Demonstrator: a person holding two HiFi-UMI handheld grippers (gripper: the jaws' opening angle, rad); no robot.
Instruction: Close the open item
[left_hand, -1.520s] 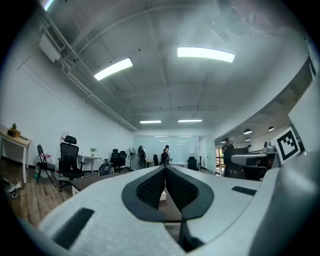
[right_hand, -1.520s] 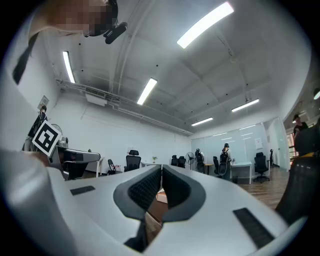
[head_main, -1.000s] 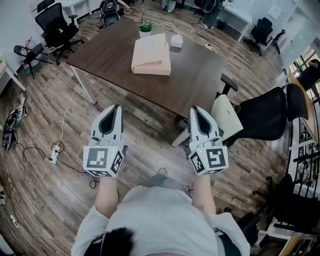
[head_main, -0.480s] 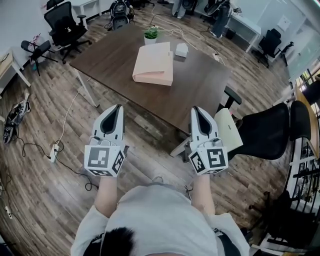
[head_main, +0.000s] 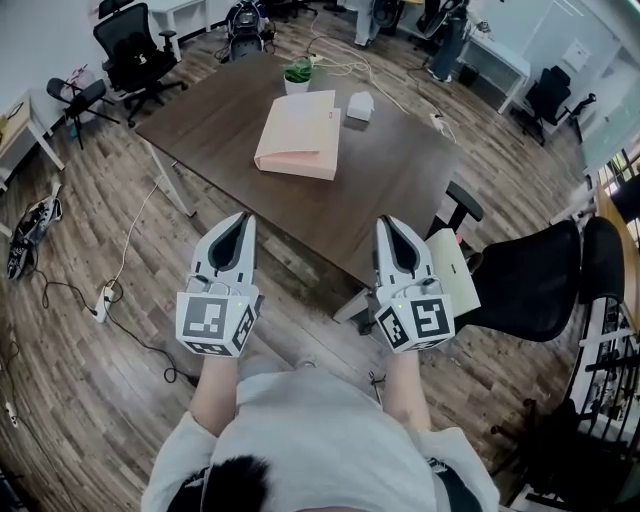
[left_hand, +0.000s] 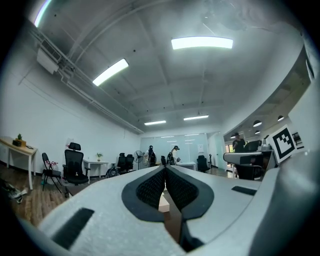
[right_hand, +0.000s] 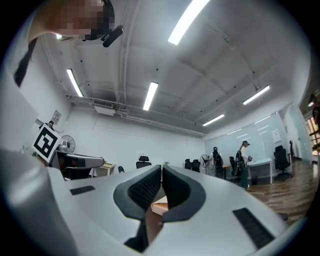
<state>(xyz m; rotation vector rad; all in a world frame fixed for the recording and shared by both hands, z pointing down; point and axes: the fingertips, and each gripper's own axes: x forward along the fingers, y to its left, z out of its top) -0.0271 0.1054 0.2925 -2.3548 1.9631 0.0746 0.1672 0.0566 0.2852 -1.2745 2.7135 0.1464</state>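
A pale pink flat box (head_main: 296, 135) lies on the dark brown table (head_main: 400, 170), its near edge showing a darker pink side; I cannot tell how far its lid gapes. My left gripper (head_main: 240, 218) and right gripper (head_main: 388, 222) are held side by side over the wooden floor, short of the table's near edge, pointing towards it. Both are shut with nothing in them. In the left gripper view the jaws (left_hand: 164, 167) meet at the tips, with a sliver of the pink box (left_hand: 163, 202) behind them. The right gripper (right_hand: 161, 166) shows the same, with the box (right_hand: 160, 205) beyond.
A small white box (head_main: 360, 104) and a potted plant (head_main: 297, 72) stand behind the pink box. A cream-seated chair (head_main: 452, 262) and a black office chair (head_main: 530, 270) crowd the table's right corner. A power strip with cables (head_main: 103, 300) lies on the floor at left.
The person has stepped towards the table with both grippers. The table's near edge now lies closer to the fingertips. Both grippers stay shut.
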